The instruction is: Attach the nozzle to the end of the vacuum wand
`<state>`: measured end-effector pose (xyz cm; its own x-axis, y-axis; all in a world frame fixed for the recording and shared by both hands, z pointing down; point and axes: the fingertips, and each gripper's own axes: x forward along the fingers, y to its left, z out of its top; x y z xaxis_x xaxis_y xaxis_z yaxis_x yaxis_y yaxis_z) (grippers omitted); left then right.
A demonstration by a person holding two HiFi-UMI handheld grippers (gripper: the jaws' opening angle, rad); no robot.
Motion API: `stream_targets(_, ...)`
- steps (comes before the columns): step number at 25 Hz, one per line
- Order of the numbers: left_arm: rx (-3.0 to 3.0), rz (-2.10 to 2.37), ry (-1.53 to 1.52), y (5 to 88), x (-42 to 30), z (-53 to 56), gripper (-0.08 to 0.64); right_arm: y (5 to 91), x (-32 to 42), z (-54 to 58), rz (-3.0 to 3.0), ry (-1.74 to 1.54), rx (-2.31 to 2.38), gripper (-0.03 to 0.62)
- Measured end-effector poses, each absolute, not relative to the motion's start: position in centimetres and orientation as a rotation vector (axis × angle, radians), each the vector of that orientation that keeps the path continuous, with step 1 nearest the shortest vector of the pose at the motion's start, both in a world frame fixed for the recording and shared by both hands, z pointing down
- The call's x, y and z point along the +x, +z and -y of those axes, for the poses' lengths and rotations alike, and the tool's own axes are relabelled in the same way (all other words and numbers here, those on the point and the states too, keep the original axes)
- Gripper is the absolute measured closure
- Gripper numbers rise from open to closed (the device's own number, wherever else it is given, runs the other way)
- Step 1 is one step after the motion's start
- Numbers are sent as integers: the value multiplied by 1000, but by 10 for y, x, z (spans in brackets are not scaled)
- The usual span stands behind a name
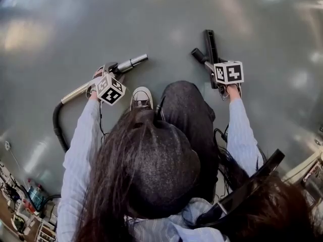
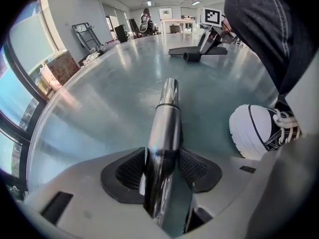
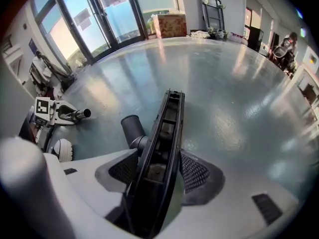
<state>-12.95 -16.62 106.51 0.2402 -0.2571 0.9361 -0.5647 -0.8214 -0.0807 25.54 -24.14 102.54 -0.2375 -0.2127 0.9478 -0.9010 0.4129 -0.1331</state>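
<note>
Two pieces, two grips. Left tongs [image 2: 160,171] closed tight on the vacuum wand [image 2: 167,118], pads pressed to both sides of the metal tube. Open end aimed out over the floor [image 1: 166,19] toward the other hand, held low and near level, probably to offer a steady target. Right tongs [image 3: 158,176] clamped across the nozzle [image 3: 167,128], gripped by its long flat head with the hollow underside showing. Round neck [image 3: 130,128] left free at the side, presumably so it can be turned to meet the tube. Well apart for now: wand left of the shoe [image 1: 142,97] and knee, nozzle right of them, both down near the floor. Hard to tell whether resting or lifted. Black hose [image 1: 57,125] trailing from the wand's rear, curving back beside the left sleeve. Joining not yet done. Likely needs the neck swung round into line with the wand's end.
</note>
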Motion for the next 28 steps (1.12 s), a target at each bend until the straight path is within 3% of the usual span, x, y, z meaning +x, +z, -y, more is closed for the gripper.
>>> stream_targets(13,2168,671,1662,1067,-152,206,373,1026,149,306,1929,611,723,350)
stream_targets(28,2311,586,1724,1063,-101,231,376,1023,90,327,1994,274,347,354)
